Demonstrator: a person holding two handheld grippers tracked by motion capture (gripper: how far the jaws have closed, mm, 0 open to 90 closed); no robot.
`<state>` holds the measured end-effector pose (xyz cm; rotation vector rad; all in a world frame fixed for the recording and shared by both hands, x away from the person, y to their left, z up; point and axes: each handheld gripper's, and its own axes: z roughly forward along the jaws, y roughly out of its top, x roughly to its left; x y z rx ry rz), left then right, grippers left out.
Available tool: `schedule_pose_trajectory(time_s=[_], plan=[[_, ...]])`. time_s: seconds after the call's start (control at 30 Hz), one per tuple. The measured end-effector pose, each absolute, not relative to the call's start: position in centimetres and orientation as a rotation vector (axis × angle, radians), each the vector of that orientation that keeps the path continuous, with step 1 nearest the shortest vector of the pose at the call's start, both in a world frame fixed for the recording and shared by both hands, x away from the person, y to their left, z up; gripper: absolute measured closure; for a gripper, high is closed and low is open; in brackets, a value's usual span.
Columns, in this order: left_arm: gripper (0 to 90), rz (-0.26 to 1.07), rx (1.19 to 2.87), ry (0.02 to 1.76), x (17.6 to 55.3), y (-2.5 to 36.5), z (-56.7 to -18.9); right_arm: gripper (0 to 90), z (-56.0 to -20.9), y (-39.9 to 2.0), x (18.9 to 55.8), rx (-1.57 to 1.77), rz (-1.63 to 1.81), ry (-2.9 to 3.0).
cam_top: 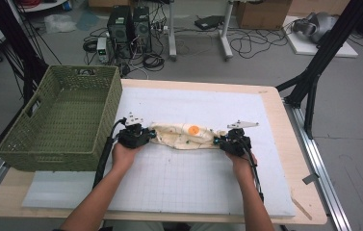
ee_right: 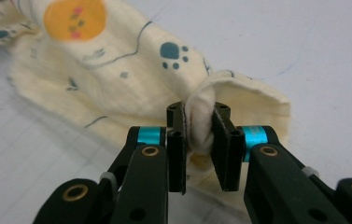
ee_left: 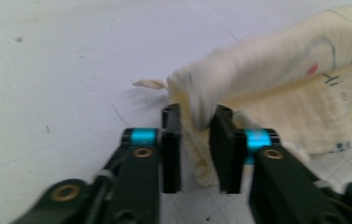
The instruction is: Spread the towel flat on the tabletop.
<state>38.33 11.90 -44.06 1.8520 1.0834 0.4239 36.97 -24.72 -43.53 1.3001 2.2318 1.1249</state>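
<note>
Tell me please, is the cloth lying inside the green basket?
No, the cloth lies on the white mat, beside the green basket.

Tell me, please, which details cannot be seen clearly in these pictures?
- Cloth print: blurred in the left tool view, cut off at the right edge.
- Cloth underside: hidden by its own folds in the high view.
- Basket floor: the weave is too small in the high view to tell whether something small lies there.

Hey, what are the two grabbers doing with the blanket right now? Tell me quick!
Left gripper jaws slack around cloth end. Right gripper pinching other end. Cloth bunched on white mat. Green basket at left, nothing blocking.
</note>
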Motion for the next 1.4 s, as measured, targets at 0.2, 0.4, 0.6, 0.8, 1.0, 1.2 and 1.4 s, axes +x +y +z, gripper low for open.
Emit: schedule_pose_trajectory(time_s=[0.2,0.4,0.6,0.8,1.0,1.2,1.4], plan=[[50.6,0.484,1.821,0.956,36.6,12.5,-42.1,75.3,-43.9,-24.8,37.5,1.316,1.127,2.196],[47.8,0.529,1.869,0.917,36.7,12.2,-42.4,57.6,-43.2,-24.4,36.9,1.255,1.119,2.172],[44.9,0.523,1.854,1.02,38.4,12.1,-43.7,41.6,-41.3,-25.1,35.2,1.18,1.134,2.099],[84.7,0.523,1.94,0.972,38.7,11.2,-44.0,40.7,-41.1,-26.2,33.4,1.103,1.152,2.058],[86.1,0.51,1.904,0.945,37.8,11.8,-42.6,53.3,-42.3,-26.1,32.8,1.02,1.14,2.158],[86.1,0.442,1.852,0.881,36.0,12.5,-40.9,55.8,-43.2,-24.4,32.8,0.933,1.144,2.255],[86.1,0.408,1.813,0.86,34.5,13.2,-39.9,63.8,-44.1,-23.0,33.5,0.913,1.029,2.285]])
